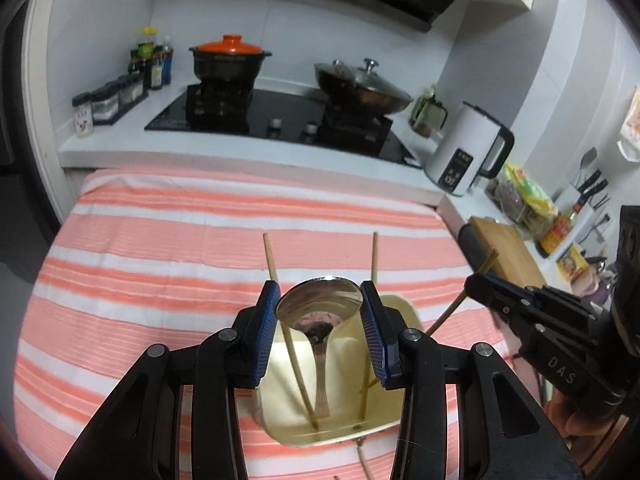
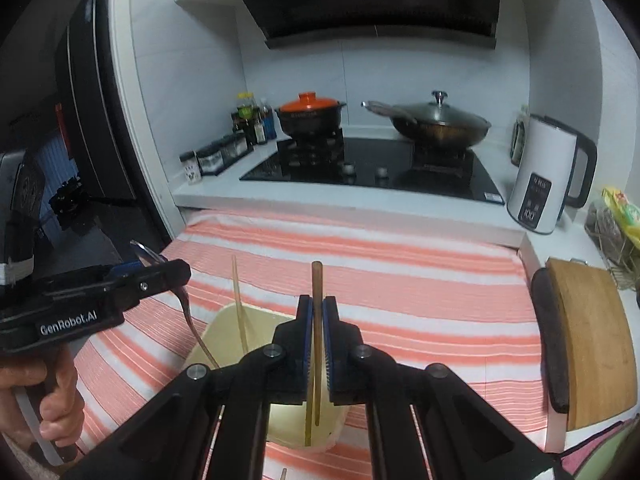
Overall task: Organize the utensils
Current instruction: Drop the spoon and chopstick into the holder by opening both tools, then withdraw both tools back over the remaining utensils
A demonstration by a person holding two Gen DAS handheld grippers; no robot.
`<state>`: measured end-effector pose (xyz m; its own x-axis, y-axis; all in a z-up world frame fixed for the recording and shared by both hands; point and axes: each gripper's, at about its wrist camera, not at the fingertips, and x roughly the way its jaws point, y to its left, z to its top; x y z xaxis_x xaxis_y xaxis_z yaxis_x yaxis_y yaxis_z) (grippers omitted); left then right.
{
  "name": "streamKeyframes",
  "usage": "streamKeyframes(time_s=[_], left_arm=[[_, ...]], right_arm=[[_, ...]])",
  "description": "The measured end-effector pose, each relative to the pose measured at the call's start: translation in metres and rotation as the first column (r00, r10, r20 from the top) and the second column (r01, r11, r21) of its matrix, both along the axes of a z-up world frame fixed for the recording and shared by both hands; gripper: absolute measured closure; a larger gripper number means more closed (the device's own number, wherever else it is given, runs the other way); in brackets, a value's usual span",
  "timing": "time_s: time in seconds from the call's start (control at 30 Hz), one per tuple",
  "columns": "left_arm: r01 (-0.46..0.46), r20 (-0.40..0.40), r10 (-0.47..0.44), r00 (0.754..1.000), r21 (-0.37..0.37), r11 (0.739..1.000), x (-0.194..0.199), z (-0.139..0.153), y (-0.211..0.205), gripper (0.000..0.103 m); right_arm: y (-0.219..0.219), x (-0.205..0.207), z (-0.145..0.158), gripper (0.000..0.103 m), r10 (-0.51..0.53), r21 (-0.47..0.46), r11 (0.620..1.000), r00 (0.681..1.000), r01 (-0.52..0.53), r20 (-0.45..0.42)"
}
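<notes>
A cream utensil holder (image 1: 340,408) stands on the striped cloth, also in the right wrist view (image 2: 228,328). My left gripper (image 1: 319,300) is shut on the bowl of a metal spoon (image 1: 320,304), whose handle hangs down into the holder. Two wooden chopsticks (image 1: 272,260) lean inside the holder. My right gripper (image 2: 317,308) is shut on another wooden chopstick (image 2: 317,280), held upright with its lower end in the holder. The right gripper (image 1: 480,280) shows beside the holder in the left wrist view; the left gripper (image 2: 160,270) shows with the spoon (image 2: 188,312) in the right wrist view.
Orange-and-white striped cloth (image 1: 160,248) covers the table. Behind it is a counter with a stove (image 1: 280,120), an orange-lidded pot (image 1: 228,60), a wok (image 1: 360,88), and a white kettle (image 1: 464,156). A wooden cutting board (image 2: 588,340) lies at the right. Another stick end (image 2: 283,474) lies near the front edge.
</notes>
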<state>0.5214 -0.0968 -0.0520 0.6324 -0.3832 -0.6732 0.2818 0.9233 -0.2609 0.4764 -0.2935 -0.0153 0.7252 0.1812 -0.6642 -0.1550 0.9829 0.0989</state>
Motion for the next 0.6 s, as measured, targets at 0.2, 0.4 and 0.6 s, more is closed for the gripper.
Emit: streamKeyframes(time_s=[0.2,0.4,0.6], left_arm=[[0.004,-0.007,-0.004,1.000,0.033,0.999,0.002,-0.022,-0.012,0.061],[0.009,0.022,-0.009,1.000,-0.013,1.000,-0.020,-0.005,0.004,0.052],[0.058,0.103,-0.070,0.992,0.111,0.992,-0.114,0.028,0.050,0.028]], right_arm=[[0.004,0.011,-0.022,0.097,-0.015,-0.010,1.000,1.000,0.015,-0.027],[0.001,-0.013,-0.012,0.075,-0.020,0.050,0.999,0.996,0.016,0.089],[-0.006,-0.113,0.039,0.062,0.038,-0.035,0.999,0.963,-0.029,0.266]])
